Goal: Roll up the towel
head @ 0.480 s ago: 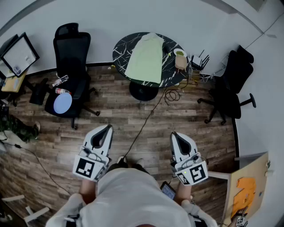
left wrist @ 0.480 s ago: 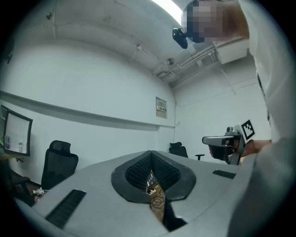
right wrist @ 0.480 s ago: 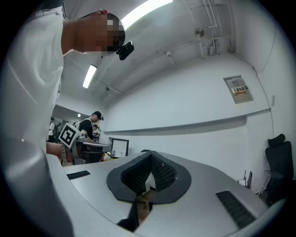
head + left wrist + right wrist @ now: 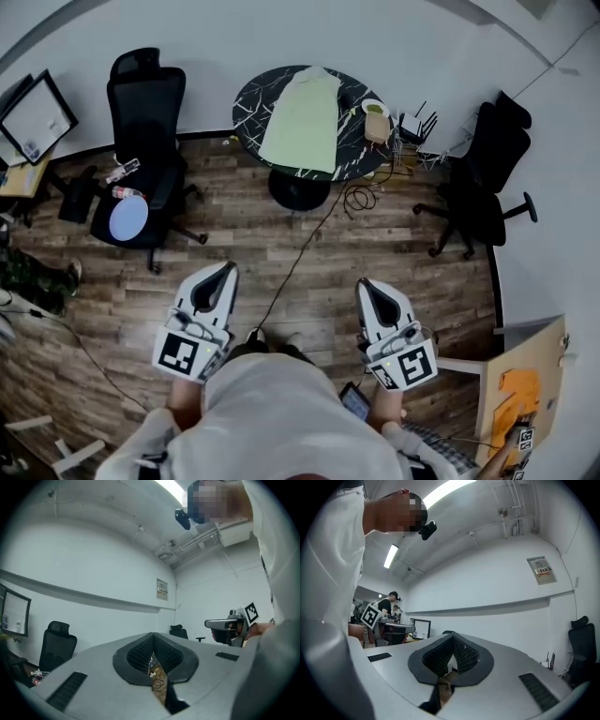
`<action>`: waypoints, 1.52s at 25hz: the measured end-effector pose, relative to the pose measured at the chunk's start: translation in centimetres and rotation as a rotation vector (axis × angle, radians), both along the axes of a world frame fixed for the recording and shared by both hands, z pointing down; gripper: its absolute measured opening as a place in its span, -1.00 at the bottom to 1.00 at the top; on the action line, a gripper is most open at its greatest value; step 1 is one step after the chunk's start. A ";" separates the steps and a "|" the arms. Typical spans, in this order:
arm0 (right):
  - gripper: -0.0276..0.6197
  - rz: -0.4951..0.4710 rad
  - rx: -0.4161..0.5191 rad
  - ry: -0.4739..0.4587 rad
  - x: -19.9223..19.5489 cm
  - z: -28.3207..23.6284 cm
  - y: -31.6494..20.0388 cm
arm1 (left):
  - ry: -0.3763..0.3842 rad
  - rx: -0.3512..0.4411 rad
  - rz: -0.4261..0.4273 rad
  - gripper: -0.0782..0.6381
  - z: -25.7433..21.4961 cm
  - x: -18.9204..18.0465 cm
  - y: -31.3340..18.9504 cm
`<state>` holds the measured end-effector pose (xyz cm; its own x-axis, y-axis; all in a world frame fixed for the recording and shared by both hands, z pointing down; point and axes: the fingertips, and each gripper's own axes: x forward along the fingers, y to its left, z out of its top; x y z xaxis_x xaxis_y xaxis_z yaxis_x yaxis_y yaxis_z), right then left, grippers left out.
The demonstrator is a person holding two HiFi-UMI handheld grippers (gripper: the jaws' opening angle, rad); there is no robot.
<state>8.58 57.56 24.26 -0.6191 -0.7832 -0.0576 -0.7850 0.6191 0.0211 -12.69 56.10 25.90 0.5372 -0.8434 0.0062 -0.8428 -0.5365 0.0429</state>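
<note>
A pale green towel (image 4: 305, 117) lies spread flat on a round black marbled table (image 4: 251, 103) at the far side of the room, one end hanging over the near rim. My left gripper (image 4: 223, 272) and right gripper (image 4: 366, 286) are held level in front of my body, well short of the table. Both are shut with nothing between the jaws. In the left gripper view the left gripper (image 4: 153, 641) has its pads closed together; the right gripper (image 4: 453, 644) looks the same in the right gripper view.
A cup (image 4: 377, 120) stands on the table's right side. A black office chair (image 4: 145, 141) with a blue disc on its seat is at the left, another black chair (image 4: 487, 178) at the right. A cable (image 4: 309, 248) runs over the wooden floor. A monitor (image 4: 37, 117) is far left.
The view has shifted slightly; both grippers stay shut in about the same place before me.
</note>
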 end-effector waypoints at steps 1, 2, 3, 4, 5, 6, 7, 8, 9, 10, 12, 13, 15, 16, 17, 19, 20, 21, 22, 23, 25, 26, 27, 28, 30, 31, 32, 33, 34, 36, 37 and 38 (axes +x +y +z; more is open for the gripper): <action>-0.93 -0.001 0.000 0.001 0.0 0.0 0.1 | -0.002 0.002 0.001 -0.78 0.0 0.0 0.1; -0.93 -0.003 -0.001 0.002 -0.1 0.0 0.1 | -0.004 0.002 0.001 -0.78 0.0 -0.1 0.1; -0.93 -0.004 -0.001 0.003 -0.1 0.1 0.2 | -0.004 0.003 0.000 -0.78 -0.1 -0.1 0.1; -0.93 -0.006 -0.002 0.004 -0.2 0.1 0.3 | -0.003 0.005 0.000 -0.78 -0.1 -0.2 0.2; -0.93 -0.007 -0.003 0.004 -0.3 0.0 0.3 | -0.001 0.006 0.000 -0.78 -0.1 -0.3 0.2; -0.93 -0.010 -0.004 0.001 -0.4 0.0 0.5 | 0.001 0.006 0.000 -0.78 -0.1 -0.4 0.3; -0.93 -0.014 -0.004 -0.002 -0.5 0.0 0.7 | 0.002 0.008 0.001 -0.78 -0.2 -0.4 0.4; -0.93 -0.018 -0.004 -0.006 -0.6 0.0 0.9 | 0.002 0.012 0.005 -0.78 -0.3 -0.3 0.6; -0.93 -0.021 -0.002 -0.009 -0.7 0.0 1.1 | 0.001 0.019 0.012 -0.78 -0.5 -0.1 0.8; -0.93 -0.019 0.002 -0.011 -0.6 0.0 1.3 | 0.002 0.026 0.021 -0.78 -0.6 0.1 1.0; -0.77 0.000 0.015 -0.025 -0.4 -0.2 1.5 | 0.012 0.025 0.036 -0.75 -0.6 0.4 1.4; -0.59 0.016 0.022 -0.036 -0.2 -0.3 1.5 | 0.020 0.024 0.038 -0.40 -0.6 0.5 1.5; -0.25 0.060 0.035 -0.061 0.5 -0.6 1.5 | 0.031 0.034 0.012 0.07 -0.7 0.2 1.4; -0.14 0.085 0.041 -0.070 1.0 -0.8 1.5 | 0.034 0.039 -0.011 0.12 -0.7 -0.1 1.4; -0.04 0.113 0.047 -0.077 1.6 -0.9 1.5 | 0.035 0.045 -0.033 0.17 -0.8 -0.4 1.3; 0.20 0.169 0.063 -0.092 3.0 -1.2 1.4 | 0.037 0.073 -0.070 0.27 -1.4 -1.1 1.2; 0.33 0.193 0.072 -0.100 3.7 -1.5 1.4 | 0.040 0.093 -0.085 0.32 -1.9 -1.4 1.2; 0.44 0.213 0.079 -0.107 4.3 -1.7 1.4 | 0.046 0.107 -0.097 0.36 -2.3 -1.8 1.1; 0.52 0.228 0.084 -0.110 4.9 -1.8 1.4 | 0.050 0.112 -0.107 0.40 -2.5 -2.1 1.0; 0.55 0.240 0.087 -0.107 5.3 -1.8 1.4 | 0.052 0.112 -0.114 0.42 -2.6 -2.4 1.0; 0.59 0.250 0.087 -0.092 5.9 -1.6 1.3 | 0.049 0.107 -0.122 0.46 -2.4 -2.7 0.9; 0.60 0.251 0.084 -0.084 6.0 -1.5 1.3 | 0.049 0.103 -0.122 0.46 -2.3 -2.6 1.0; 0.60 0.250 0.081 -0.076 6.1 -1.4 1.2 | 0.049 0.100 -0.121 0.48 -2.2 -2.5 1.0; 0.60 0.248 0.078 -0.070 6.1 -1.3 1.1 | 0.049 0.098 -0.120 0.48 -2.2 -2.3 1.0; 0.60 0.239 0.079 -0.063 6.1 -1.3 0.9 | 0.048 0.098 -0.121 0.49 -2.4 -1.8 0.9; 0.60 0.233 0.079 -0.061 6.2 -1.4 0.8 | 0.048 0.099 -0.123 0.48 -2.4 -1.6 0.9; 0.60 0.227 0.079 -0.059 6.2 -1.3 0.7 | 0.047 0.098 -0.126 0.48 -2.4 -1.4 0.9; 0.60 0.224 0.078 -0.058 6.4 -1.3 0.6 | 0.045 0.098 -0.130 0.48 -2.4 -1.2 0.8; 0.60 0.221 0.077 -0.057 6.6 -1.2 0.5 | 0.043 0.097 -0.133 0.48 -2.3 -1.1 0.7; 0.60 0.218 0.073 -0.056 7.1 -0.9 0.3 | 0.039 0.095 -0.142 0.48 -2.2 -0.7 0.5; 0.60 0.216 0.071 -0.055 7.4 -0.8 0.2 | 0.039 0.092 -0.146 0.48 -2.2 -0.5 0.4; 0.60 0.214 0.069 -0.053 7.7 -0.7 0.1 | 0.038 0.090 -0.149 0.48 -2.1 -0.2 0.3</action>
<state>16.29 57.71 23.59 -0.4344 -0.8892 -0.1439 -0.8993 0.4372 0.0127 -12.87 56.42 23.76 0.4043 -0.9101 -0.0905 -0.9121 -0.4085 0.0339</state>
